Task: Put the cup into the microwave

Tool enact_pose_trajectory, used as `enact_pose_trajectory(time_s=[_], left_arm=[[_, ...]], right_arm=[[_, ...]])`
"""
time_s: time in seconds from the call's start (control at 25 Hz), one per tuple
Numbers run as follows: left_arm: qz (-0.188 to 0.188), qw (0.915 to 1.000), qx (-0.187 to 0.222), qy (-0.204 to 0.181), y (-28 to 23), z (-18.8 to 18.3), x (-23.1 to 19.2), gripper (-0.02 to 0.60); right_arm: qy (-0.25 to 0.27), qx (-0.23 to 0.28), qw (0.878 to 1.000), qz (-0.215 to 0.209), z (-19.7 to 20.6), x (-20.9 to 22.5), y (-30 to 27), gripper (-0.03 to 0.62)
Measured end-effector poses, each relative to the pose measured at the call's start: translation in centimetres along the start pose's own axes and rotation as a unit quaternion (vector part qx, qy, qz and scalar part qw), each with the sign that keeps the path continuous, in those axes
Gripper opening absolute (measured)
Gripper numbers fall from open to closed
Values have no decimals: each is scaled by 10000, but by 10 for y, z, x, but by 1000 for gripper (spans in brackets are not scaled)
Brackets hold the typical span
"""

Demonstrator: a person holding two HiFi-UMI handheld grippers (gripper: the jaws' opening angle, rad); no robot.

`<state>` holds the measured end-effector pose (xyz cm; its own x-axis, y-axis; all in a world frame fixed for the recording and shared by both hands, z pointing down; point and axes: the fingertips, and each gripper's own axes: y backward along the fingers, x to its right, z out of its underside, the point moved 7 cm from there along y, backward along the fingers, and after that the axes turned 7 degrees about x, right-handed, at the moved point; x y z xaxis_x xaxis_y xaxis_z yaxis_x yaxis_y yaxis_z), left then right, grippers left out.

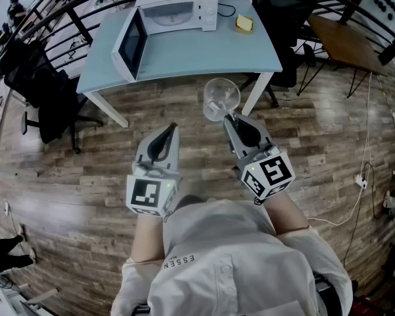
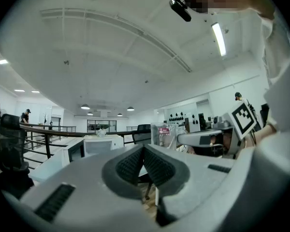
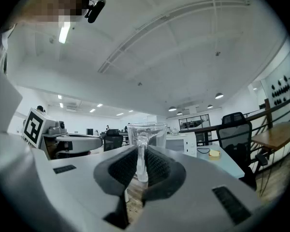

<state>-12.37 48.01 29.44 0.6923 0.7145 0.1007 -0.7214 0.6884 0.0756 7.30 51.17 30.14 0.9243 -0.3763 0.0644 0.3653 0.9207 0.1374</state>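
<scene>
A clear glass cup hangs in the air over the wooden floor, just in front of the light blue table. My right gripper is shut on its handle. In the right gripper view the handle stands upright between the dark pads, with the cup's bowl beyond them. The white microwave stands on the table with its door swung open to the left. My left gripper hovers beside the right one, shut and empty, its pads pressed together. From the left gripper view the cup appears to the right.
A yellow sponge lies on the table right of the microwave. Black office chairs stand left of and behind the table. A brown wooden table is at the far right, a railing runs along the back, and a white cable trails on the floor.
</scene>
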Motion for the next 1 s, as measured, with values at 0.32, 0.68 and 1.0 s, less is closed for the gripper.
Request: enact_pose_trajectory(time_s=[0.32, 0.68, 1.0], left_arm=[[2, 10000, 30, 5, -3, 1, 3, 0], [79, 9999, -62, -20, -9, 7, 9, 0], [2, 9997, -230, 90, -25, 20, -11, 0]], right_arm=[[-22, -6, 10000, 16, 0, 4, 2, 43], [-205, 77, 9997, 51, 0, 15, 4, 43], [-210, -39, 9998, -15, 8, 26, -24, 43]])
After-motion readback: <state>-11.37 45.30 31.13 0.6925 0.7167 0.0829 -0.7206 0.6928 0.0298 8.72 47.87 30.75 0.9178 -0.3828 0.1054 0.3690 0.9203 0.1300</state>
